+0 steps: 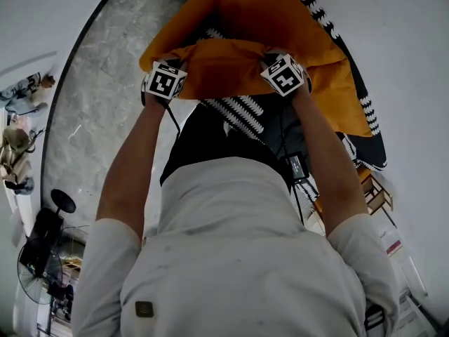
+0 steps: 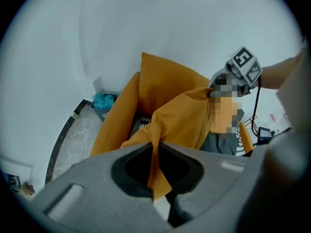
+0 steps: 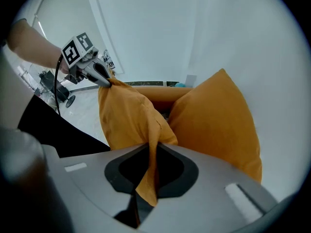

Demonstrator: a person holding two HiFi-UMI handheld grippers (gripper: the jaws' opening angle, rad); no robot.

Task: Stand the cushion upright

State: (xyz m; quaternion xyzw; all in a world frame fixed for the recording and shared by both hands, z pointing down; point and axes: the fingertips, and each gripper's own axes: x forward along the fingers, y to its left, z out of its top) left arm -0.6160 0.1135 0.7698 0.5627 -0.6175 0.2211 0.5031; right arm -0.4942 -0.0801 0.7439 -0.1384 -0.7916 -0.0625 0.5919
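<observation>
As we look down past our arms, grey floor [image 1: 98,118] sits left, white wall [image 3: 194,33] behind. One orange cushion [image 3: 214,115] leans upright at the wall. Our cushion [image 1: 231,72], also orange, hangs lifted in front of it, slack, above a black-white striped cloth [image 1: 242,111]. Left gripper [image 2: 156,147] is clamped on one top corner, fabric pinched between its jaws. Right gripper [image 3: 150,152] is clamped on the other corner the same way.

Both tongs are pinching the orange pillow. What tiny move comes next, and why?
Probably raise the soft orange fabric cushion higher so it hangs upright: the left tongs and right tongs each pinch a corner, and it sags between them.
</observation>
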